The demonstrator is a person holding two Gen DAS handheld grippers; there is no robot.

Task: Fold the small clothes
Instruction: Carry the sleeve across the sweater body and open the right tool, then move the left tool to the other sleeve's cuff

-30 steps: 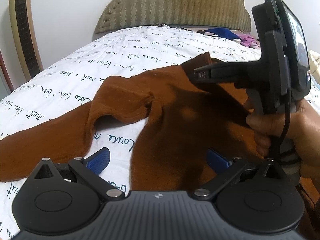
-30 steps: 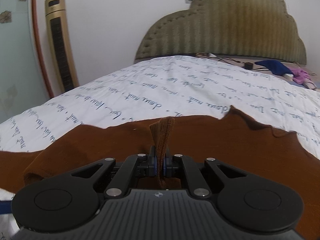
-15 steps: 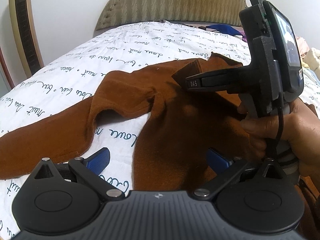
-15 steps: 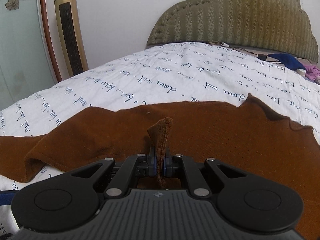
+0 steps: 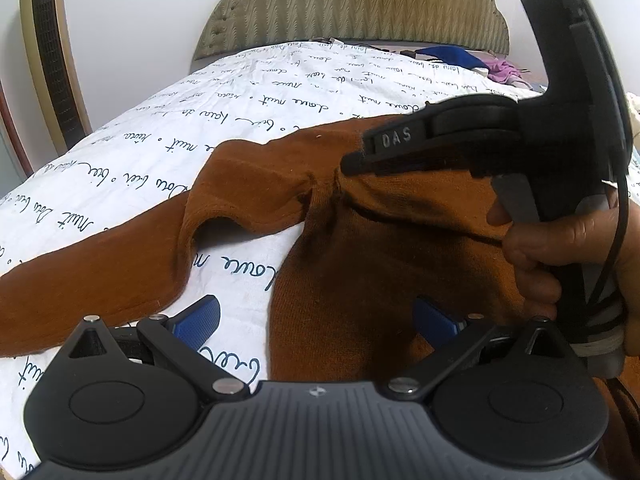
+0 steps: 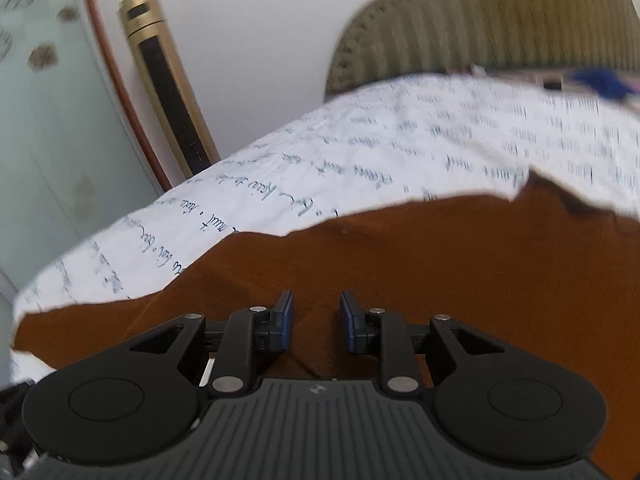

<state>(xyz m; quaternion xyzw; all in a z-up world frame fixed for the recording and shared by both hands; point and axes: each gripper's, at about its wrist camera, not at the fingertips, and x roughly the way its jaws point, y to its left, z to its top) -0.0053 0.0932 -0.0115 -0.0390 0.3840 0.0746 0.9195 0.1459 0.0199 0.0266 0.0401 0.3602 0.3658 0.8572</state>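
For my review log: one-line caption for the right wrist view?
Right gripper jaws opening, nothing between them, above the brown garment on the script-printed bedsheet.

Your left gripper (image 5: 316,316) is matte black with a ribbed top, two round discs, silver screws and blue fingertip pads (image 5: 198,316). Your right gripper (image 6: 316,322) matches it, "DAS" embossed along its side, a black cable beside the handle your hand (image 5: 560,256) grips.

Tongs over a brown piece of clothing on a bed

The right tongs (image 6: 316,326) are opening, with a gap between the blue pads (image 6: 285,322) and nothing pinched. Below lies the brown cloth (image 6: 440,268) on a white bed sheet (image 6: 400,152) with writing. Behind stand a green headboard (image 6: 500,20) and a gold tower (image 6: 168,84).
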